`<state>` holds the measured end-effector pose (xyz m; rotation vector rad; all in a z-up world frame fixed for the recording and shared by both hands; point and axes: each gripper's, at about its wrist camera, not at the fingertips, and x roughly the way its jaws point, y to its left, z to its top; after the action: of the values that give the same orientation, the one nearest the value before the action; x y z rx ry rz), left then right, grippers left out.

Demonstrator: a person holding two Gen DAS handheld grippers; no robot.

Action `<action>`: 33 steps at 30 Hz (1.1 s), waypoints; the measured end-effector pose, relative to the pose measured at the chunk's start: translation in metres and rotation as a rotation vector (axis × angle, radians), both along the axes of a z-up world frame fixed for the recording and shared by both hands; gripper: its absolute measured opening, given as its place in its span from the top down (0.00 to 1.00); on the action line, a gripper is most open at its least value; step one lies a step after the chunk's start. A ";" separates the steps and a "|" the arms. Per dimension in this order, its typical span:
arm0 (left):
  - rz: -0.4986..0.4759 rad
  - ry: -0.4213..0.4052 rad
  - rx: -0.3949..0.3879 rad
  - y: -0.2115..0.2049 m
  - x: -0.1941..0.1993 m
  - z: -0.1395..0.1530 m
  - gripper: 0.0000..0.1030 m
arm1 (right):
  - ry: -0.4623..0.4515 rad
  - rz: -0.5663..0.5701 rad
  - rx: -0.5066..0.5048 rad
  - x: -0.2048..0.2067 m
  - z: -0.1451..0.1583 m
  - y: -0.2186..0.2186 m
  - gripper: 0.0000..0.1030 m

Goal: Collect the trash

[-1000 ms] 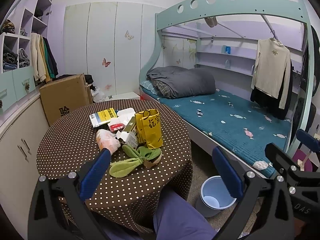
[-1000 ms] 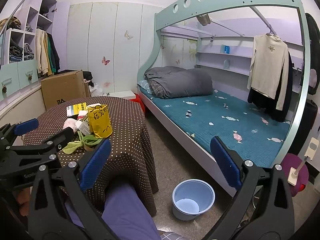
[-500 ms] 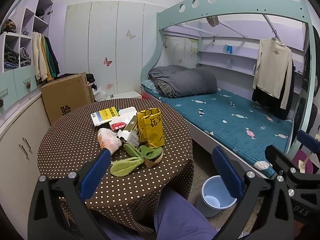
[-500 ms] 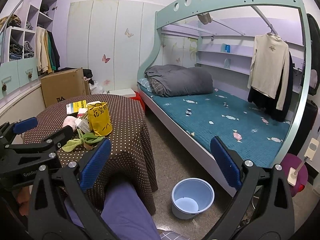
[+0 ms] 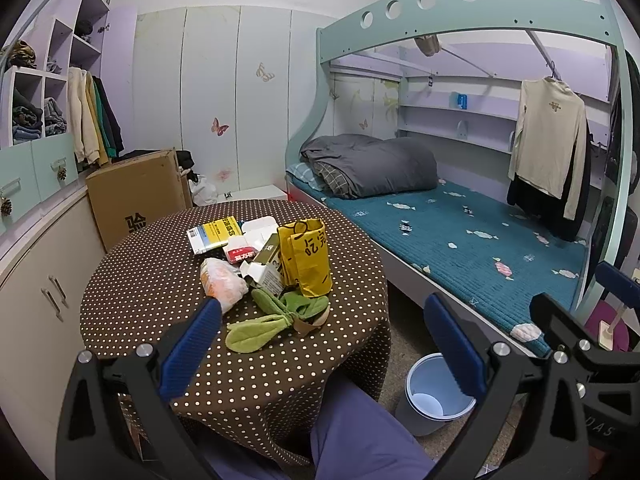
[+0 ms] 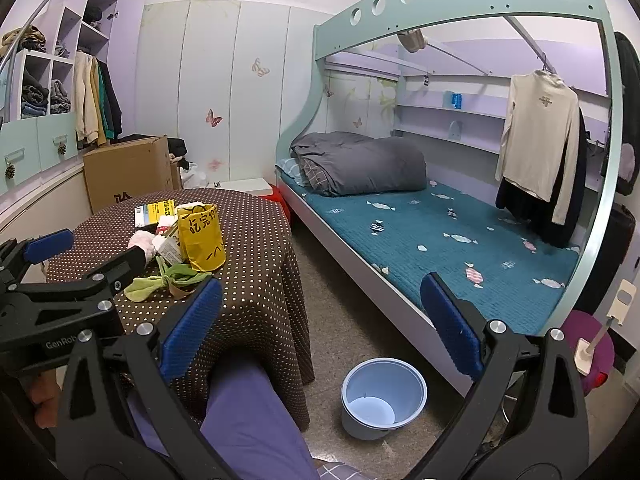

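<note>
L tongs point(image 5: 322, 344) agape, empty | R tongs point(image 6: 322, 320) same | L reads "GenRob" | yellow bag point(image 5: 306, 258) w/ Chinese txt

Two wrist views, side by side, facing the bed

Left looks down over the tabletop point(image 5: 132, 304); right sits beside it, seemingly lower; both share tabletop, bin point(image 6: 384, 396) and bed point(image 6: 440, 232).

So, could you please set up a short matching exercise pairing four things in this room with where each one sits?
Things:
1. yellow bag
2. blue bin
3. grey duvet
4. cardboard box

Places:
a. on the floor beside the bed
b. rolled at the head of the bed
c. on the dotted table
d. behind the table, by the wardrobe wall

Pairs: 1-c, 2-a, 3-b, 4-d
</note>
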<state>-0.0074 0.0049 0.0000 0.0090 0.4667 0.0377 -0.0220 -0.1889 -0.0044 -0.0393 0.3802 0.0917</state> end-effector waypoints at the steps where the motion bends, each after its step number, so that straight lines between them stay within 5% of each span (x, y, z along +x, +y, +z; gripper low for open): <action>1: 0.000 0.000 0.000 0.000 0.000 0.000 0.04 | 0.000 0.000 -0.001 0.000 0.000 0.000 0.06; 33: 0.014 0.029 -0.006 0.007 -0.001 -0.004 0.04 | 0.029 0.018 0.004 0.003 -0.002 0.006 0.06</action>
<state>-0.0085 0.0114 -0.0043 0.0003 0.4959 0.0504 -0.0193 -0.1831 -0.0069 -0.0378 0.4089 0.1112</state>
